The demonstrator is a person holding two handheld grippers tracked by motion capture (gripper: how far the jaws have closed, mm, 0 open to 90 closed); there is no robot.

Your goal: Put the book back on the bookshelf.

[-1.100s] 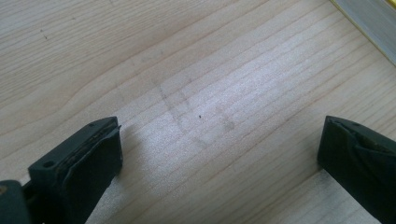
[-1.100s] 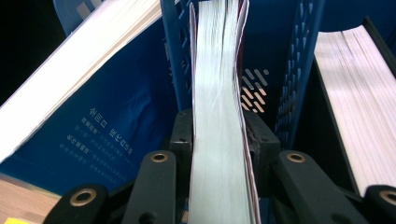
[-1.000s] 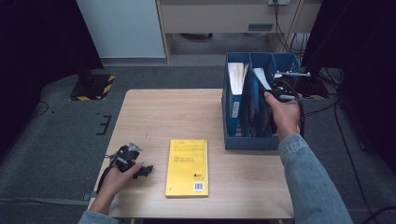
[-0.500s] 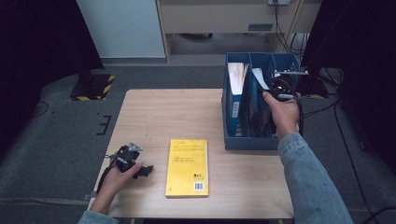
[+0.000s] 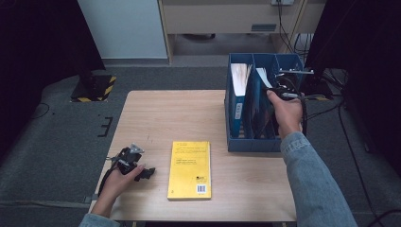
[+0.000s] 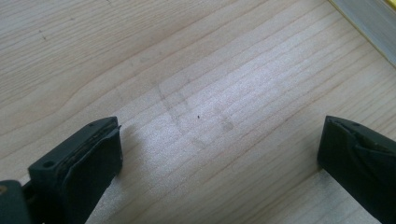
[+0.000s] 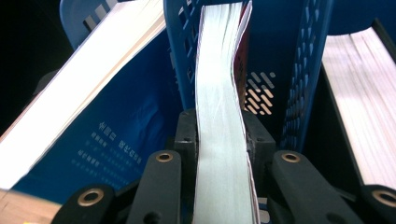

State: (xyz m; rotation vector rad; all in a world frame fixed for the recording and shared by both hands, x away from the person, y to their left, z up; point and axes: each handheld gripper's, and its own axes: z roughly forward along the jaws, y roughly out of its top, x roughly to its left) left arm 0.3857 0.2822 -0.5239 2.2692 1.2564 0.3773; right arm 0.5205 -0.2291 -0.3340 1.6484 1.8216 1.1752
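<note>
Two grippers are in use at a wooden table. The right gripper, at about 2 o'clock on the table in the high view, is over the blue file rack standing along the table's right edge. In the right gripper view its jaws are closed onto the page edge of a thin book, which stands nearly upright in a slot of the rack, bowed slightly above the jaws. A blue-covered book leans in the slot at 9 o'clock from it; another block of pages stands at 3 o'clock.

The left gripper rests low at 8 o'clock on the table, jaws spread wide and empty, with bare wood between them in the left gripper view. A yellow book lies flat just beside it, at 3 o'clock from it, not touched.

Judgement: the step in hand is either seating the thin book in its slot or drawing it out; the pictures do not settle which. The next move calls for a straight travel along the slot, keeping clear of the perforated dividers, since the grip is on loose pages that flex.
</note>
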